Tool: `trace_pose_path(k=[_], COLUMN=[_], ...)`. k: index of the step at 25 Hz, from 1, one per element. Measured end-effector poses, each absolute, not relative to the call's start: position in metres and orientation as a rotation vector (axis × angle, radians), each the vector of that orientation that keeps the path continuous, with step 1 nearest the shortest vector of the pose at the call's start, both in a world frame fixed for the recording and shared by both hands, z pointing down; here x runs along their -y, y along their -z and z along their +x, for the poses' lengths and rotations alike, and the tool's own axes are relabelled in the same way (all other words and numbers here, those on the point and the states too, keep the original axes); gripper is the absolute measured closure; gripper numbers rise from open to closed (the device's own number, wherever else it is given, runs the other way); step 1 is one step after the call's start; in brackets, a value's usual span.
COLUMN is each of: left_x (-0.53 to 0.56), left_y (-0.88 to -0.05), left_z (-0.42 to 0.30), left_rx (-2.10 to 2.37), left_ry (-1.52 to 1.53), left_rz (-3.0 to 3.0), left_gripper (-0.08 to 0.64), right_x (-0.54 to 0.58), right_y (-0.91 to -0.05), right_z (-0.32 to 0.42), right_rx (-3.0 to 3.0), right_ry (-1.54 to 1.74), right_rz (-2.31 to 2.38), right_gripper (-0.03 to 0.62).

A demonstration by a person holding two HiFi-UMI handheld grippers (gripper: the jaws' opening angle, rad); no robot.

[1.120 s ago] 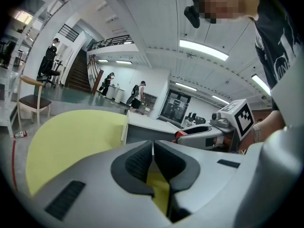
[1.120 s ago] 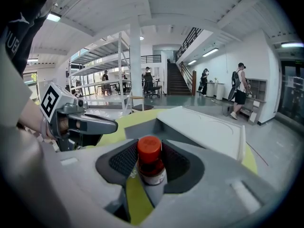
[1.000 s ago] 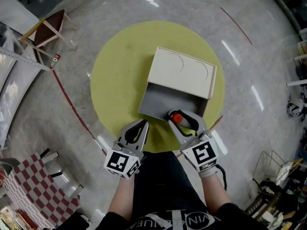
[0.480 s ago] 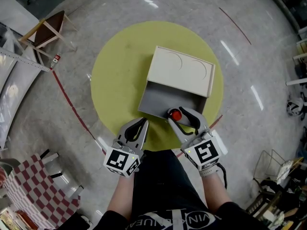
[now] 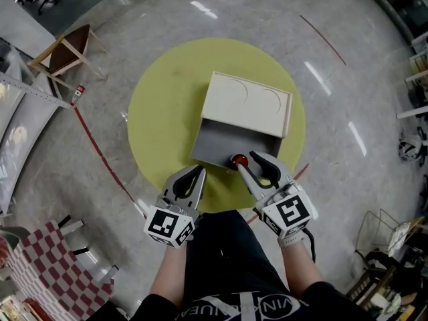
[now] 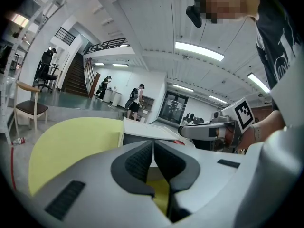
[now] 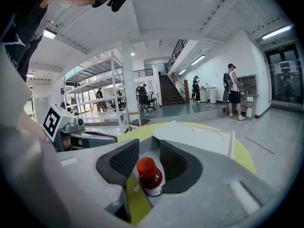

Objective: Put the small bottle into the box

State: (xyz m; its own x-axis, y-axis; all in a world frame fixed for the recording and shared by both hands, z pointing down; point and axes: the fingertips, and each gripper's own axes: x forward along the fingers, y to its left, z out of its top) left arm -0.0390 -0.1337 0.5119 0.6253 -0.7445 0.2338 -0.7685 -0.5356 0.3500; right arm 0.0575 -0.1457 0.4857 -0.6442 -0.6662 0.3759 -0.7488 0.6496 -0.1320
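Observation:
The small bottle (image 5: 237,160), with a red cap and a white label, stands upright at the near edge of the box's grey inside (image 5: 221,141). The box's cream lid (image 5: 246,104) lies open behind it. My right gripper (image 5: 249,162) reaches to that edge. In the right gripper view the bottle (image 7: 150,177) stands between the ribbed pads (image 7: 124,159) with a gap showing on the left; the jaws are closing. My left gripper (image 5: 196,172) hovers shut and empty over the yellow table, left of the box corner; its pads (image 6: 140,161) meet.
The box sits in the middle of a round yellow table (image 5: 157,105) on a grey floor. A wooden chair (image 5: 67,45) stands at the far left, with a red line on the floor (image 5: 100,152) beside it. A checkered cloth (image 5: 40,266) is at the lower left. People stand far off (image 7: 232,91).
The bottle has shifted a little to the left with the right gripper, which has drawn slightly back. The left gripper has kept its place.

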Motion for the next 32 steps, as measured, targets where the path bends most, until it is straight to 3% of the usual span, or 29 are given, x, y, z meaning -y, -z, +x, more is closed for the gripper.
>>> trace_pose_path(k=[14,32], left_x=[0.143,0.156], left_y=[-0.478,-0.434], left_z=[-0.036,-0.044], left_rx=[1.217,1.269], left_ry=[-0.050,-0.002], left_rz=[2.476,2.516], left_gripper=[0.540,0.540], right_x=[0.148,0.159], right_y=[-0.458,-0.418], right_z=[0.062,0.068], right_rx=[2.609,2.668], right_ry=[-0.397,-0.385], right_rz=[1.171,1.223], right_gripper=[0.580,0.586])
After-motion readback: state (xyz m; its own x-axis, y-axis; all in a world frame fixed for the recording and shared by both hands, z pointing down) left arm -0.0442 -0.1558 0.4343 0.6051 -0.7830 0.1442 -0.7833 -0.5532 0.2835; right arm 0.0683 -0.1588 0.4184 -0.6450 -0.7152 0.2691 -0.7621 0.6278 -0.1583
